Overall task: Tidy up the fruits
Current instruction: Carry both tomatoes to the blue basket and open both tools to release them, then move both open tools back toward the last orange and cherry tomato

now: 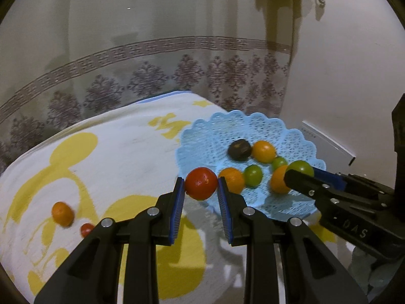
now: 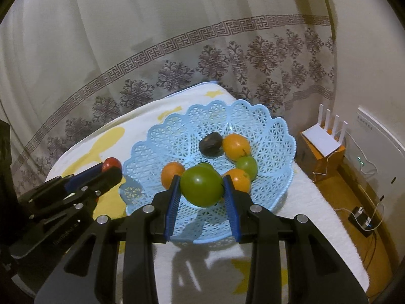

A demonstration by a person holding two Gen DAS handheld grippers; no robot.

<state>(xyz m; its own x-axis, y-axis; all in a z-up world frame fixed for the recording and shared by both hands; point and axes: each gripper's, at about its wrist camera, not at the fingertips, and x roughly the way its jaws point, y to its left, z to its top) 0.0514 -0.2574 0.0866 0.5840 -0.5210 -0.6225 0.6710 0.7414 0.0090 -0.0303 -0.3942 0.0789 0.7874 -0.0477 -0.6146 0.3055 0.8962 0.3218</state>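
Note:
A light blue lattice basket (image 1: 301, 136) (image 2: 273, 131) sits on a white and yellow cloth. It holds oranges (image 1: 263, 151) (image 2: 236, 145), small green fruits (image 1: 253, 175) (image 2: 246, 166) and a dark fruit (image 1: 239, 149) (image 2: 210, 144). My left gripper (image 1: 201, 186) is shut on a red tomato (image 1: 201, 183) just above the basket's near left rim; it also shows in the right wrist view (image 2: 111, 163). My right gripper (image 2: 201, 188) is shut on a green tomato (image 2: 201, 186) (image 1: 301, 168) over the basket's front.
An orange (image 1: 62, 213) and a small red fruit (image 1: 86, 229) lie on the cloth (image 1: 126, 152) at the left. A patterned curtain (image 1: 152, 63) hangs behind. A white router on an orange box (image 2: 324, 144) and cables stand on the floor at the right.

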